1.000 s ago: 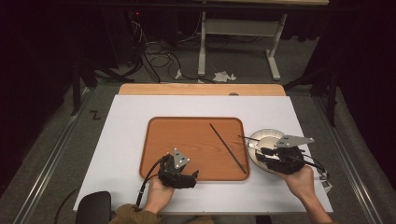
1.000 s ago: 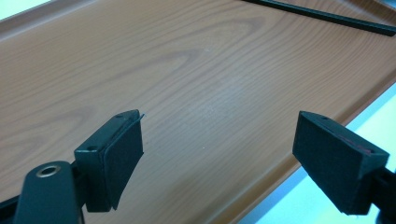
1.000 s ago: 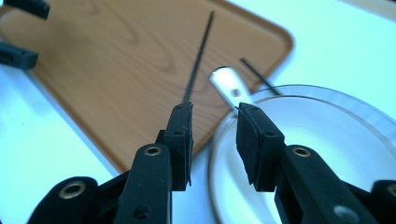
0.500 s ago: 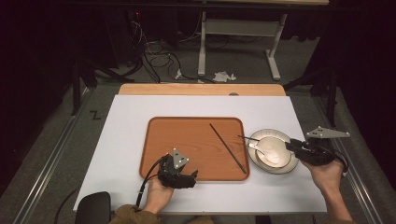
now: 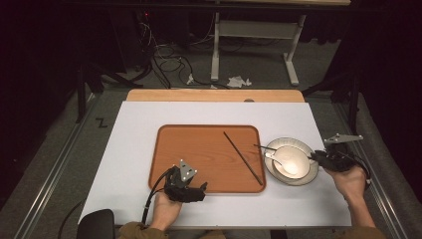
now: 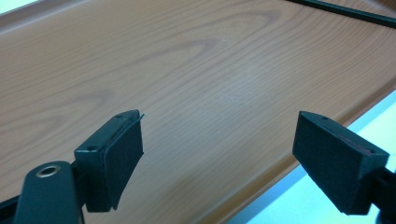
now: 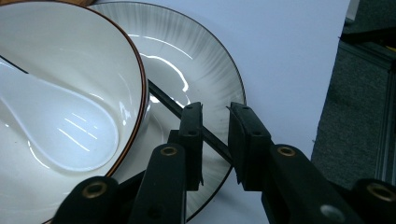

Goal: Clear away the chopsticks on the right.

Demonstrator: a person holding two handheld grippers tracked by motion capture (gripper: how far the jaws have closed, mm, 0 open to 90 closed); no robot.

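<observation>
- Right gripper [image 7: 215, 123]: jaws have just been closing and now straddle the black chopstick [image 7: 187, 112] lying across the plate [image 7: 205, 65] rim; pads seemingly not yet pressing.
- Squeeze squarely; lift gently, clear of the bowl [image 7: 70, 56].
- Left gripper [image 6: 219, 144]: jaws wide, over the wooden tray [image 6: 196, 70].

Right gripper [image 5: 318, 158] at plate [image 5: 309, 177], tray [image 5: 199, 144]
</observation>
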